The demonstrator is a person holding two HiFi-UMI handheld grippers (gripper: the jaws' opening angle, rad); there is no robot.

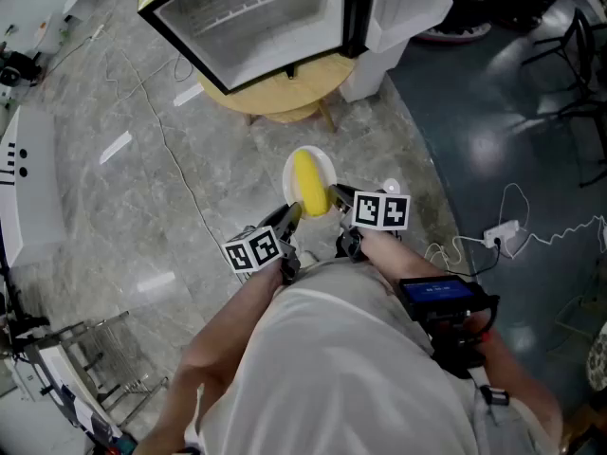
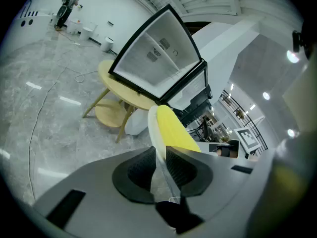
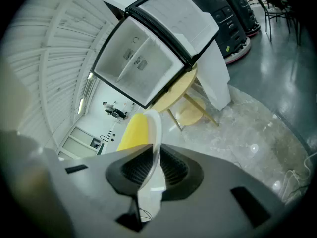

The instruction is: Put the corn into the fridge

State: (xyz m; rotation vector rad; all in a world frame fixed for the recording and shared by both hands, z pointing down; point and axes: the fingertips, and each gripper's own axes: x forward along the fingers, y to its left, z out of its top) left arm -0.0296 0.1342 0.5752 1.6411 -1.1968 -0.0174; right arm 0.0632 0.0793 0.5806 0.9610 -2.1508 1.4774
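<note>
Our left hand-held gripper (image 1: 291, 213) clamps plate (image 1: 328, 165) rim at 7, right hand-held gripper (image 1: 335, 195) at 4 | corn (image 1: 309, 183) lies unheld | fridge (image 1: 256, 17) at 12 | if we tilt, corn could roll off

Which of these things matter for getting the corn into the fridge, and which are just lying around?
In the job: corn; white plate carrying it; left claw and right claw, both clamped on the plate's rim; fridge, door open.
Just lying about: power strip; wire rack.
</note>
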